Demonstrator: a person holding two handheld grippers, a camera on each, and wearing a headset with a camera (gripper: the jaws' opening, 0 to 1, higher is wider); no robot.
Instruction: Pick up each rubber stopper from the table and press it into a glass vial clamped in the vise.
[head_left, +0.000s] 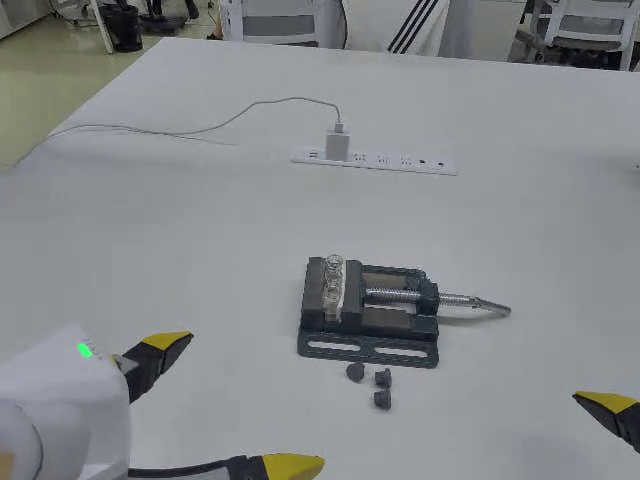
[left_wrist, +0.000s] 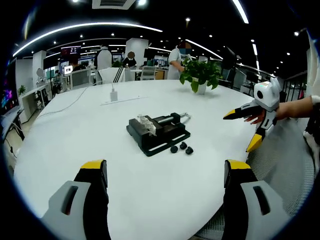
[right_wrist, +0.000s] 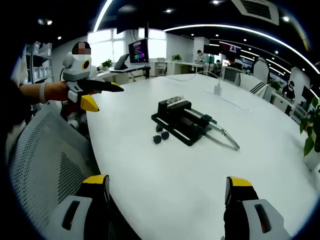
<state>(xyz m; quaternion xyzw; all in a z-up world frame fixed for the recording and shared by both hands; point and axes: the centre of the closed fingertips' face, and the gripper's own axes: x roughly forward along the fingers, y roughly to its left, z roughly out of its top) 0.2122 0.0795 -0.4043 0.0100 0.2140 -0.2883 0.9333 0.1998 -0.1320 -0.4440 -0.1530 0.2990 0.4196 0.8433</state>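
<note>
Yellow-tipped left tongs (head_left: 226, 405) gape wide, holding nothing, and the right tongs (right_wrist: 165, 181) are equally spread and empty. Three dark grey rubber stoppers (head_left: 370, 385) lie on the white surface (head_left: 200, 230) between the two, probably nearer the left. They sit just before the dark metal vise (head_left: 385, 314) clamping clear glass vials (head_left: 333, 283).

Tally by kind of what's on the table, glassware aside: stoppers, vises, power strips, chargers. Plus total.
rubber stoppers: 3
vise: 1
power strip: 1
charger: 1
Total: 6
</note>
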